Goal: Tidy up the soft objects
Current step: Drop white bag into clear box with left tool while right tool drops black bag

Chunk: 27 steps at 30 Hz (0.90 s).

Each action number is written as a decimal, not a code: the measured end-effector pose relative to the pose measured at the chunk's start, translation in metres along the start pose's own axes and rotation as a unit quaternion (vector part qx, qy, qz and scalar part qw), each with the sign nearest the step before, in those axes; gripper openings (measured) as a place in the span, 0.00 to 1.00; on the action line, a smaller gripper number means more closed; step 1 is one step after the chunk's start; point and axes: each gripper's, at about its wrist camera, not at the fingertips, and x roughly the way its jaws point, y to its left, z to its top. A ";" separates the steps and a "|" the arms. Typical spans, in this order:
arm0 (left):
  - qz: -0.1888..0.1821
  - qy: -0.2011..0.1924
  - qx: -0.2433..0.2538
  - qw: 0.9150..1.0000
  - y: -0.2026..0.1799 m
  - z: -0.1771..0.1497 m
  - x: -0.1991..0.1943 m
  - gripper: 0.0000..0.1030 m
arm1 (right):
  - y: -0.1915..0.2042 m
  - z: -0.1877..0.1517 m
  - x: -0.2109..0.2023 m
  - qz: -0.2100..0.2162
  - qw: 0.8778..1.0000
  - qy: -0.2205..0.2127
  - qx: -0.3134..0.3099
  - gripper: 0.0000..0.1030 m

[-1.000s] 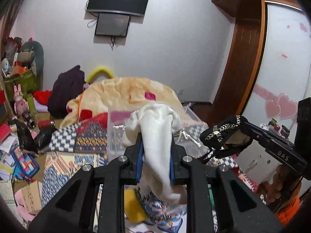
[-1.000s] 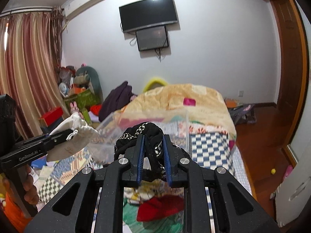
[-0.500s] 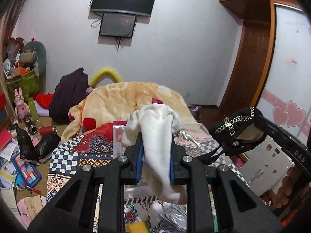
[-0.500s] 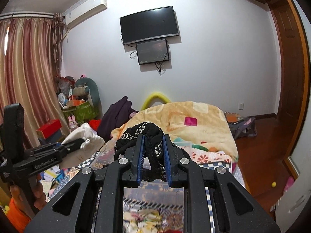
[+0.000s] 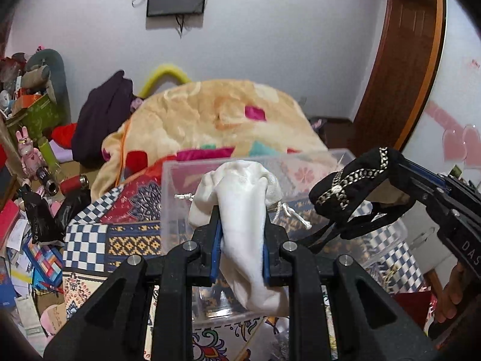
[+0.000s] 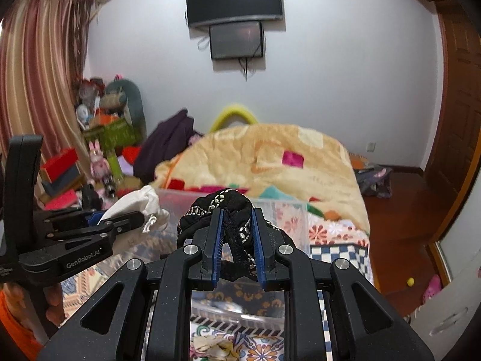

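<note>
My left gripper (image 5: 241,225) is shut on a white drawstring cloth pouch (image 5: 243,210), held above a clear plastic bin (image 5: 168,186) on the bed. My right gripper (image 6: 237,228) is shut on a black fabric piece with silver chain trim (image 6: 222,207), held over the same bin (image 6: 288,210). In the left wrist view the right gripper (image 5: 387,165) with the black piece (image 5: 348,180) is at the right. In the right wrist view the left gripper (image 6: 141,216) with the white pouch (image 6: 141,201) is at the left.
The bed has a patterned quilt (image 5: 87,240) and an orange blanket (image 5: 210,114) behind the bin. Cluttered boxes and toys (image 5: 27,156) fill the left floor. A wooden door (image 6: 457,120) and wood floor (image 6: 399,210) are at the right. A TV (image 6: 234,0) hangs on the wall.
Both grippers have tilted down and come over the clear bin, which now fills the middle of both views. Both keep hold of their cloth pieces.
</note>
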 end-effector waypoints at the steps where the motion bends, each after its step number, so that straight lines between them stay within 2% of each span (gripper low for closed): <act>1: 0.000 0.007 0.003 1.000 -0.001 -0.001 0.004 0.20 | -0.001 -0.003 0.005 -0.001 1.000 0.011 -0.001 0.16; 7: 0.002 0.039 0.023 0.999 -0.007 -0.007 0.023 0.20 | -0.005 -0.008 0.016 0.014 0.999 0.049 0.001 0.16; 13: 0.000 0.053 0.023 0.998 -0.009 -0.009 0.029 0.22 | -0.001 -0.010 0.021 0.014 0.997 0.071 -0.006 0.19; 16: -0.001 0.049 0.024 0.998 -0.009 -0.009 0.025 0.34 | -0.002 -0.008 0.019 0.018 0.997 0.071 -0.002 0.20; 18: 0.002 0.038 0.029 0.999 -0.011 -0.009 0.018 0.47 | -0.003 -0.006 0.016 0.024 0.997 0.070 0.005 0.21; 20: 0.002 0.026 0.036 0.999 -0.013 -0.008 0.009 0.52 | -0.005 -0.004 0.010 0.029 0.997 0.065 0.008 0.22; 22: -0.001 0.018 0.038 0.999 -0.013 -0.007 0.001 0.53 | -0.006 -0.003 0.005 0.031 0.998 0.059 0.010 0.28; 24: -0.004 0.006 0.038 0.999 -0.014 -0.005 -0.011 0.54 | -0.007 -0.001 -0.004 0.030 0.998 0.046 0.010 0.38; 27: -0.006 -0.013 0.035 0.999 -0.014 -0.003 -0.029 0.59 | -0.005 0.002 -0.016 0.026 0.999 0.027 0.006 0.44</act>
